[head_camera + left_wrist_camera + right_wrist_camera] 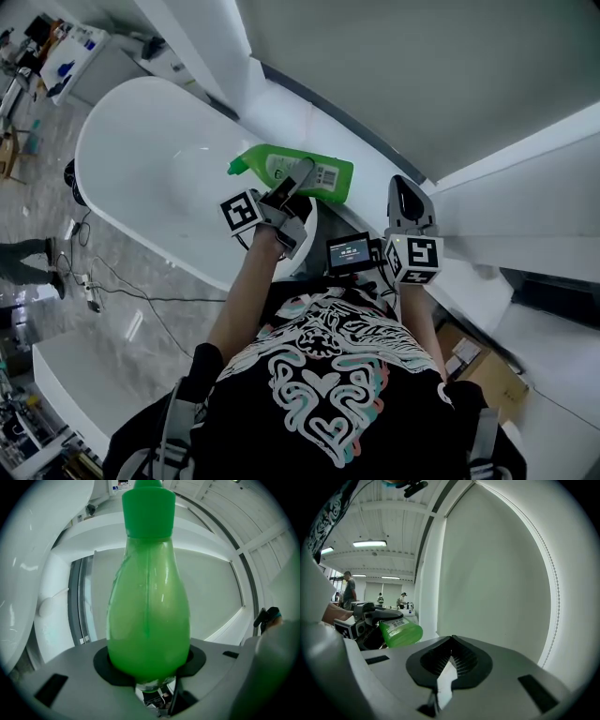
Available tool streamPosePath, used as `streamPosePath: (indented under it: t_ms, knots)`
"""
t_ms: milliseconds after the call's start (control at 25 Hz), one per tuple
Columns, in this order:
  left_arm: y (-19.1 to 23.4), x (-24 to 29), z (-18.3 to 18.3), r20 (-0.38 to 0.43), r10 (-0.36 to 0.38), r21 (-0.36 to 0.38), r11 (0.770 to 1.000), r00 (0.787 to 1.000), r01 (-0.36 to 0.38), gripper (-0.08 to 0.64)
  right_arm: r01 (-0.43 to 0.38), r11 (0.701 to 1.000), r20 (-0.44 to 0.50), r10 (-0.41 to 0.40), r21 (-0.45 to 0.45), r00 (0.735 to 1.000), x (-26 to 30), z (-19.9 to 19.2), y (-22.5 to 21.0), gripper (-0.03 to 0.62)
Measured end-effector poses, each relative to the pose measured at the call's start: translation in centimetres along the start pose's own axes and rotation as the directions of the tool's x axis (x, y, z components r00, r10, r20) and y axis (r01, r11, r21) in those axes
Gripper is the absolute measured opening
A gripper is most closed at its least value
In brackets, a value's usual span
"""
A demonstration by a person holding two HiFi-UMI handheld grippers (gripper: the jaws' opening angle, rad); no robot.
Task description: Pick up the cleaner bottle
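The left gripper is clamped on the cleaner bottle, holding it sideways in the air above the rim of the glossy white bathtub. The left gripper view shows the bottle's smooth, translucent green, pear-shaped body narrowing to an opaque cap. Only the head view and right gripper view show its white barcode label. The right gripper's ribbed jaws are pressed together, with nothing between them.
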State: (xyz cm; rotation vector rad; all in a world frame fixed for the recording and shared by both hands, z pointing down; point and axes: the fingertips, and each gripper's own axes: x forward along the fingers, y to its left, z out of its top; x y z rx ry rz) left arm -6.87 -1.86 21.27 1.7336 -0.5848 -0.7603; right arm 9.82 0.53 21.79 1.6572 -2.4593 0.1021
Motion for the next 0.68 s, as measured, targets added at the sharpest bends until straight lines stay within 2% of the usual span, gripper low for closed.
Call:
streamPosePath:
  t_ms: [680]
  knots:
    - [0.26,-0.13,0.17,0.007,0.008,-0.012,1.000,1.000,-0.007,0.196,-0.010,1.000,0.007,0.010,-0.006,1.000,0.86,0.43,-0.03,0.026]
